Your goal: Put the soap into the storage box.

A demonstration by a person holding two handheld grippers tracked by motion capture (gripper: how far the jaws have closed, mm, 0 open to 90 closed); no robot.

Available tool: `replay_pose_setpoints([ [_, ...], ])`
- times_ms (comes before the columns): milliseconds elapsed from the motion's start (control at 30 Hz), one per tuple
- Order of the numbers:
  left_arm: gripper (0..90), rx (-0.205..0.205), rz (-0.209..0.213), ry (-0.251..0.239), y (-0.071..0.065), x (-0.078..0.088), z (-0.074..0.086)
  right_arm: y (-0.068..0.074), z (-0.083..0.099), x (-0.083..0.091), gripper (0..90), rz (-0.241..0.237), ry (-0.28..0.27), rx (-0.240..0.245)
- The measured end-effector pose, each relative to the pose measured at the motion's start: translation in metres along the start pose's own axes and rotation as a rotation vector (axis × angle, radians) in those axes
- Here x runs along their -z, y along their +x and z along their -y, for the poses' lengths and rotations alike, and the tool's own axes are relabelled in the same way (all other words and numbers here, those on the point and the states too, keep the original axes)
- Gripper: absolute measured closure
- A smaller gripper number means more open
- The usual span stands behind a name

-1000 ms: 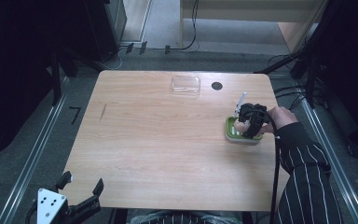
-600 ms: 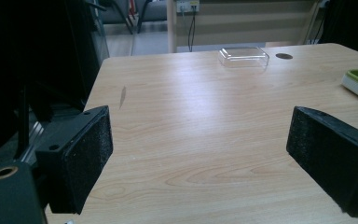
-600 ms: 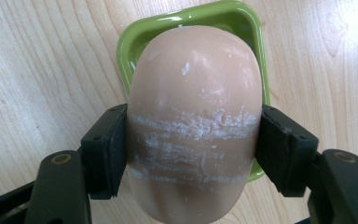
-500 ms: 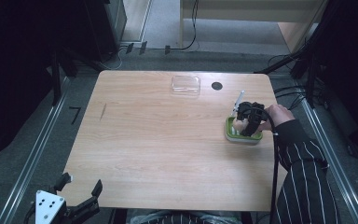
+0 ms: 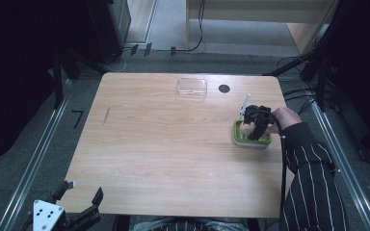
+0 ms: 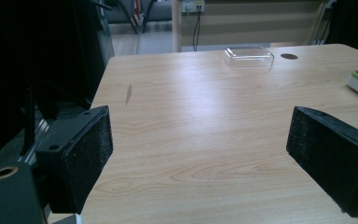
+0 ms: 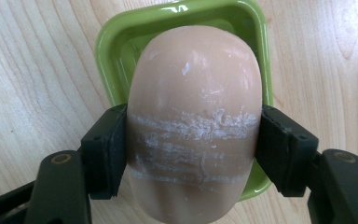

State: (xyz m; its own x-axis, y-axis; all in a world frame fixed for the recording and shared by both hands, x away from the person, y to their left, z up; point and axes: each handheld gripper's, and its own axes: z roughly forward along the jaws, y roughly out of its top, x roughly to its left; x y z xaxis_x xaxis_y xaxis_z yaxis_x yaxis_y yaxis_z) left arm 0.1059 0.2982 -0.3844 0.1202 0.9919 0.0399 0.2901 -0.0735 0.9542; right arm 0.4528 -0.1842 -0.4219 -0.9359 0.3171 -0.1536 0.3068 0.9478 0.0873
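My right gripper [image 7: 191, 149] is shut on a pale peach bar of soap [image 7: 196, 107], its two black pads pressing the bar's sides. White scuff marks band the soap where the pads hold it. The bar hangs just over a small green dish [image 7: 116, 42], which sits on the wooden table at the right side [image 5: 241, 140]. In the high view the right gripper [image 5: 251, 126] points down at that dish, held by a hand in a striped sleeve. My left gripper [image 5: 79, 208] rests open off the table's near left corner, nothing between its jaws [image 6: 198, 154].
A clear plastic lid or tray [image 5: 191, 87] lies near the table's far edge, with a round dark hole [image 5: 224, 88] beside it. A dark streak [image 5: 106, 114] marks the left part of the tabletop. Cables and metal rails run along both sides of the table.
The right gripper with the soap has shifted slightly over the green dish. The left gripper has stayed where it was.
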Motion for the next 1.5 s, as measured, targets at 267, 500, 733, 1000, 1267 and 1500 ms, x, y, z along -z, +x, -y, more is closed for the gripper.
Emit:
replay_pose_setpoints([
  [267, 7.2, 0.001, -0.002, 0.0, 0.0, 0.002, 0.001, -0.003, -0.001, -0.008, 32.9, -0.004, 0.011, -0.001],
  [500, 7.2, 0.003, -0.009, -0.001, 0.0, 0.003, 0.001, -0.006, 0.0, -0.012, 32.9, -0.006, 0.016, -0.008],
  [733, 7.2, 0.006, -0.016, -0.001, 0.001, 0.006, 0.002, -0.006, -0.004, -0.016, 32.9, -0.009, 0.02, 0.018],
  [1000, 7.2, 0.008, -0.022, -0.002, 0.001, 0.007, 0.002, -0.006, -0.005, -0.019, 32.8, -0.012, 0.019, 0.026],
  [1267, 7.2, 0.008, -0.022, -0.001, 0.001, 0.007, 0.002, -0.006, -0.006, -0.024, 32.4, -0.01, 0.055, 0.021],
  [1500, 7.2, 0.009, -0.022, -0.003, 0.001, 0.007, 0.002, -0.007, -0.006, -0.023, 31.8, -0.009, 0.041, 0.016],
])
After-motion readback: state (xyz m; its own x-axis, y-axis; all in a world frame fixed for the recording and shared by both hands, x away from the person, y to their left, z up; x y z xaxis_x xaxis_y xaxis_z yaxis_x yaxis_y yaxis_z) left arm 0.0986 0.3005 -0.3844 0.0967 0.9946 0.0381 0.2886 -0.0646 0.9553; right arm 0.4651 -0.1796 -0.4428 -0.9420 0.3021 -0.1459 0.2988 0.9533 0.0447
